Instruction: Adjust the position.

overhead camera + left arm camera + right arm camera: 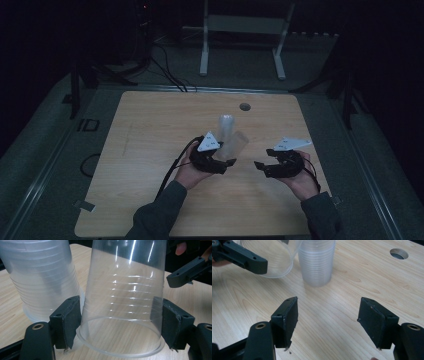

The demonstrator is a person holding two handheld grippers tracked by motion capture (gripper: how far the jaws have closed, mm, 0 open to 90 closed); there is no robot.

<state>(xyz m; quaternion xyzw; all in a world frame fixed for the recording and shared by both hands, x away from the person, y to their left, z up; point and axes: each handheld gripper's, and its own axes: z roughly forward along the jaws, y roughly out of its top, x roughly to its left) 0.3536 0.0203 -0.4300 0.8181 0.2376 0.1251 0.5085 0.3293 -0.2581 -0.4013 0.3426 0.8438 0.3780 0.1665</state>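
on table: left hand-held gripper (117, 322) grips clear cup (125, 290), no label; right hand-held gripper (328, 322) open, empty.

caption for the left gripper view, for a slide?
Left gripper clamps a clear plastic cup beside the stack of cups on the wooden table.

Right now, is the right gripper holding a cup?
No, the right gripper has only bare table between its open jaws.

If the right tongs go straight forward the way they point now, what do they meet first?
Probably the stack of cups standing on the table. The right tongs are open and empty, with bare wood ahead up to the stack. Depth is hard to judge.
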